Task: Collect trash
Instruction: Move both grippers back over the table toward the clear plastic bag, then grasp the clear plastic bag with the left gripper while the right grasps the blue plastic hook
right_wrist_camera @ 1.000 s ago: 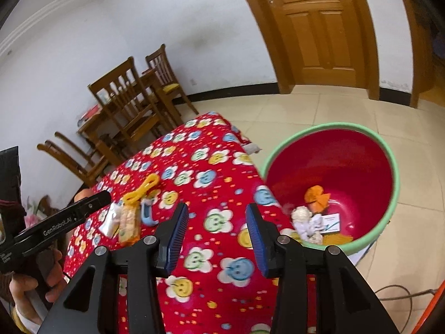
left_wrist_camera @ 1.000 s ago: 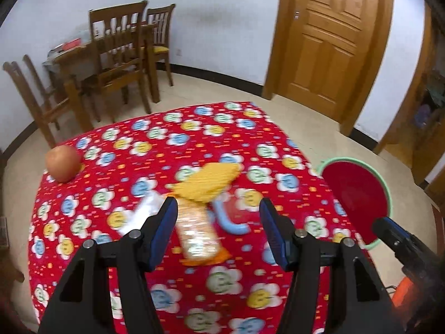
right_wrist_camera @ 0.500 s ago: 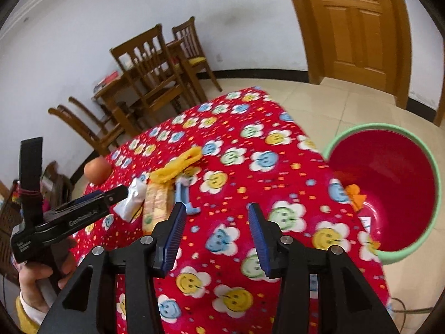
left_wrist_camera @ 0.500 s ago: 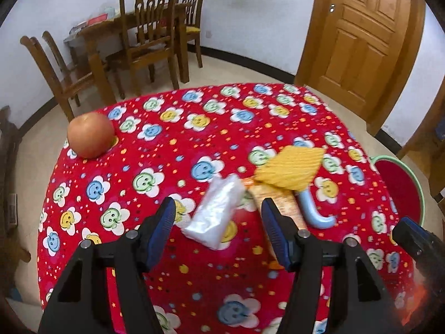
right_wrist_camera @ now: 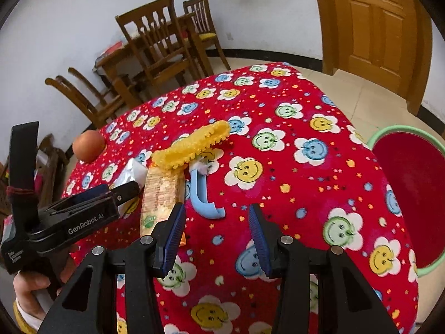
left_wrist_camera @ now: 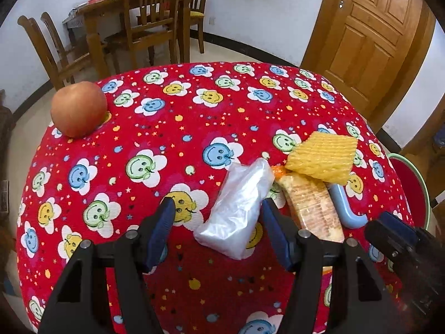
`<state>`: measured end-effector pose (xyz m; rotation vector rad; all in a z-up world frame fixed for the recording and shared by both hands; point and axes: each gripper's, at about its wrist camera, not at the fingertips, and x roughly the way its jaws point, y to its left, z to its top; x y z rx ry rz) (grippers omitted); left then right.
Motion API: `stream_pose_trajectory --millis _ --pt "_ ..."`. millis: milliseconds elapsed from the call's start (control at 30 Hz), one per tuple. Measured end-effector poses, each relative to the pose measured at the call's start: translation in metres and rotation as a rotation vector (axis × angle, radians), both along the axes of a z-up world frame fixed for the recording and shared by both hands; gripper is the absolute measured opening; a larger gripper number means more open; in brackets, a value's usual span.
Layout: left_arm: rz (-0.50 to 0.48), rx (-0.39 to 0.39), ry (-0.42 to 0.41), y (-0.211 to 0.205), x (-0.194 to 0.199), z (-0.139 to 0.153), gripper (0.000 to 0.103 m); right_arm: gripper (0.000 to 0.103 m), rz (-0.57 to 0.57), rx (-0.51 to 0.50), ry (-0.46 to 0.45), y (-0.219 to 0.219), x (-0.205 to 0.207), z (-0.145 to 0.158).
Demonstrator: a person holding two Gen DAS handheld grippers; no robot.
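**Both grippers hover over the trash cluster on the counter**

A clear plastic bag (left_wrist_camera: 239, 208) lies crumpled on the counter (left_wrist_camera: 167, 128), which wears a red smiley-flower cloth. The left gripper (left_wrist_camera: 217, 222) hangs above the bag, jaws apart, nothing clamped. Just beyond the bag on its far side from the apple (left_wrist_camera: 78, 108) lie a snack wrapper (left_wrist_camera: 311, 208), a yellow ridged foam sheet (left_wrist_camera: 322, 156) overlapping it, and a blue curved plastic piece (left_wrist_camera: 345, 208). The right gripper (right_wrist_camera: 217, 236) is likewise spread and empty, near the wrapper and blue piece. A red bin (right_wrist_camera: 411, 208) with a green rim stands off the counter edge, well apart from the bag. Wooden chairs (left_wrist_camera: 150, 25) stand behind.
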<state>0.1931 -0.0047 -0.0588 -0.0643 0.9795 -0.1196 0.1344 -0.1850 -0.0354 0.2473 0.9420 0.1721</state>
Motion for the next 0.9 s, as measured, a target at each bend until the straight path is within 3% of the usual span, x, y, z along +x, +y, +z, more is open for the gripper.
stream_pose_trajectory --millis 367,433,600,733,900 --pt "-0.024 0.020 -0.018 -0.003 0.002 -0.005 0.064 0.047 0.025 -0.053 0.019 0.016 0.015 -0.016" --pt "-0.020 0.024 -0.021 -0.002 0.002 -0.005 0.056 0.047 0.027 -0.065 0.013 0.018 0.017 -0.016" --pt "-0.006 0.024 -0.024 0.003 0.003 -0.005 0.044 0.032 0.034 -0.110 -0.005 0.025 0.017 -0.019" --pt "0.009 0.012 -0.022 0.009 0.004 -0.005 0.035 0.032 0.042 -0.124 -0.015 0.026 0.016 -0.019" --pt "0.019 -0.012 -0.019 0.014 0.005 -0.003 0.032 0.031 0.034 -0.092 -0.014 0.021 0.013 -0.019"
